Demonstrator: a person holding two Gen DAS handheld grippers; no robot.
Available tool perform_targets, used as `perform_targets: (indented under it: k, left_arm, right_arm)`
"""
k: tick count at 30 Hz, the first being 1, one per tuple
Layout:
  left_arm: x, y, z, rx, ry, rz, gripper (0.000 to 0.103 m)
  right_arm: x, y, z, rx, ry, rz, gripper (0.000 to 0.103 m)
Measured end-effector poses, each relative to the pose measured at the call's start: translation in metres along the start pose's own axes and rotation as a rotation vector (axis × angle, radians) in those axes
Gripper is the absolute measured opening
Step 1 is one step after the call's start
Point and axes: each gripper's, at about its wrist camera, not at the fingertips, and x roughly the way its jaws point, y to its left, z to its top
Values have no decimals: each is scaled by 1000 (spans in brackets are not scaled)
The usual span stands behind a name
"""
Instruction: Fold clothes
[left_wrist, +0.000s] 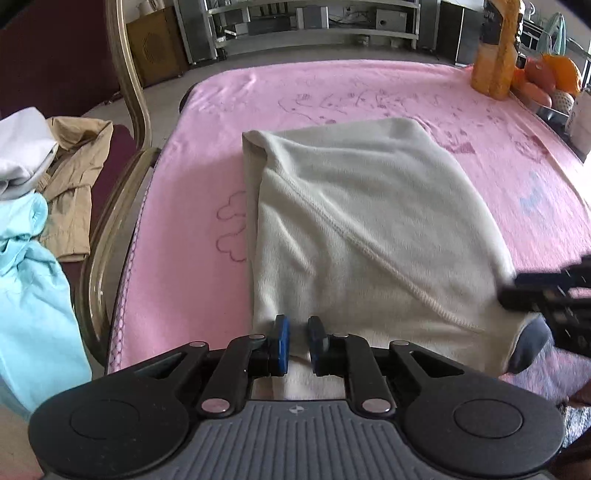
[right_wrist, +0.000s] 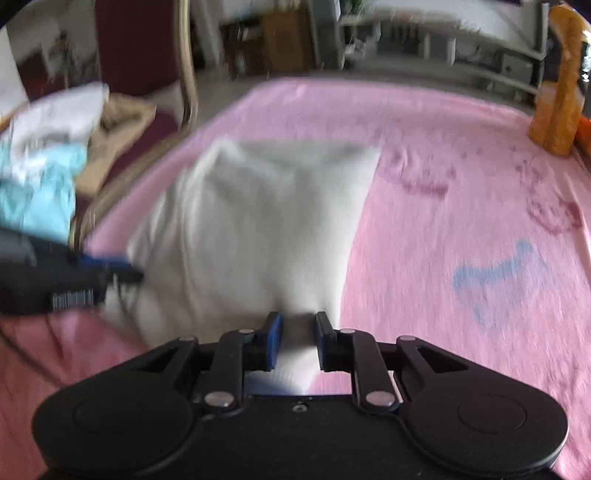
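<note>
A cream fleece garment (left_wrist: 362, 221) lies folded on the pink blanket (left_wrist: 332, 88) that covers the table. My left gripper (left_wrist: 298, 336) sits over the garment's near left edge. Its blue pads stand a little apart, and the cloth lies flat under and between them. My right gripper (right_wrist: 298, 332) is at the garment's (right_wrist: 258, 221) near right corner, and a tip of cloth fills the gap between its pads. The right gripper (left_wrist: 546, 295) also shows blurred at the right of the left wrist view, beside a grey cuff (left_wrist: 528, 347). The left gripper (right_wrist: 110, 267) shows at the left of the right wrist view.
A chair (left_wrist: 129, 110) at the table's left holds white, tan and light blue clothes (left_wrist: 33, 258). At the far right corner stand a tall orange-yellow pack (left_wrist: 495, 51) and some fruit (left_wrist: 554, 77). Shelving stands beyond the table.
</note>
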Motion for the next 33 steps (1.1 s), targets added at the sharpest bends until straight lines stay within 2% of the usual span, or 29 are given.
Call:
perform_targets:
  k: [3,6,7,10,12,15,21,24,28,30,33]
  left_arm:
    - [-4,4,-6,-2,9,2,15]
    - [-13,11,-12,-57,11,-3,15]
    - [-18,15,-16,-85,4,-16,14]
    - [-32,24,-20,-157,-48,-119,14]
    - [-36,20,-18,-146,-81,-153,14]
    - [-33,8,-16,-103,-88,-177,14]
    - [-10,-19,-17,48,-22,-87,16]
    - [-11,-16,-18,49,-6,-79,17]
    - [-15,0,-21,-14,21,-101,17]
    - [-26,7,-27,-66,-11,-127,17]
    - [-48,23,-27,-166,-118,-188,22]
  right_arm:
    - [-16,-5,-13,25,32,14,18]
    - [-33,-9,-22,55,46,5,18]
    - [-38,-10,-23,67,32,10,18]
    - [-54,-16,-20,104,-60,50,16]
    - [-61,-18,-17,124,-110,84,5]
    - [-53,-7,-12,104,-121,147,4]
    - [-15,18,-5,21,-62,237,4]
    - [-4,28,-15,-62,-23,183,3]
    - [-16,14,-23,17,57,173,4]
    - [-24,3,-28,62,77,176,6]
    - [-44,-13,-24,147,9,219,8]
